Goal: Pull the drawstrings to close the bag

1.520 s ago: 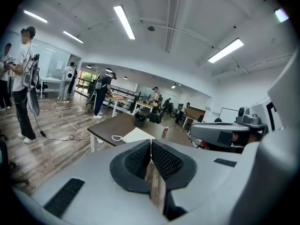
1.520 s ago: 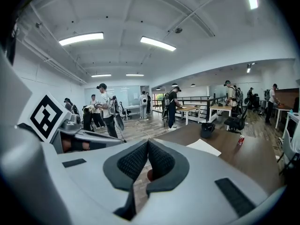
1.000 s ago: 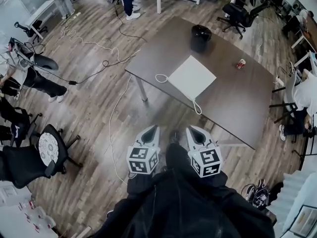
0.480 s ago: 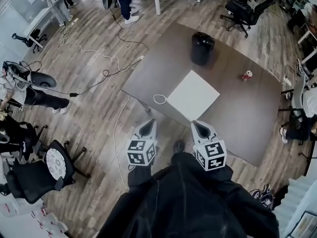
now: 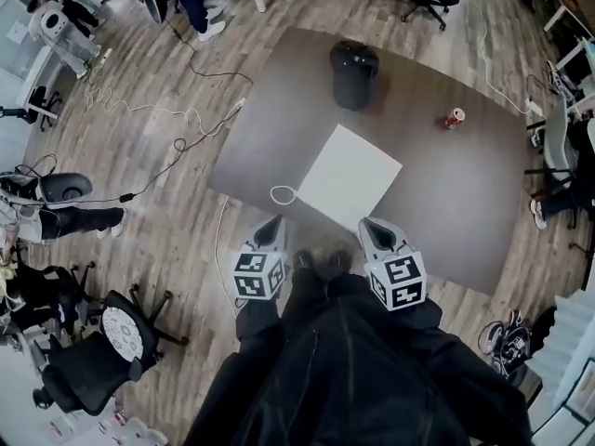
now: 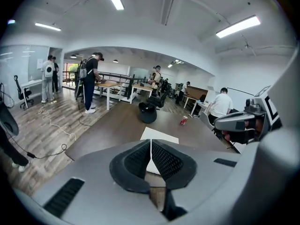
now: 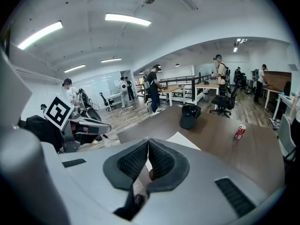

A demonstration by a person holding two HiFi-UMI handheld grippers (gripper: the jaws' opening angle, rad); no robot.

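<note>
A flat white drawstring bag (image 5: pixel 350 176) lies on the dark table (image 5: pixel 465 193), near its front edge. One white cord loop (image 5: pixel 282 195) hangs out at the bag's left corner. The bag (image 6: pixel 159 136) also shows ahead in the left gripper view and the bag (image 7: pixel 185 140) in the right gripper view. My left gripper (image 5: pixel 272 229) is shut and empty, short of the table edge, just below the cord loop. My right gripper (image 5: pixel 373 229) is shut and empty too, at the table's front edge near the bag's lower corner. Neither touches the bag.
A black bin-like object (image 5: pixel 353 72) stands at the table's far side. A red can (image 5: pixel 453 118) sits to the right. Cables (image 5: pixel 177 124) run over the wood floor at left. Office chairs (image 5: pixel 102 342) and people stand around.
The view has closed in on the table: the bag now lies nearer to both grippers. Both grippers stay shut and side by side.
</note>
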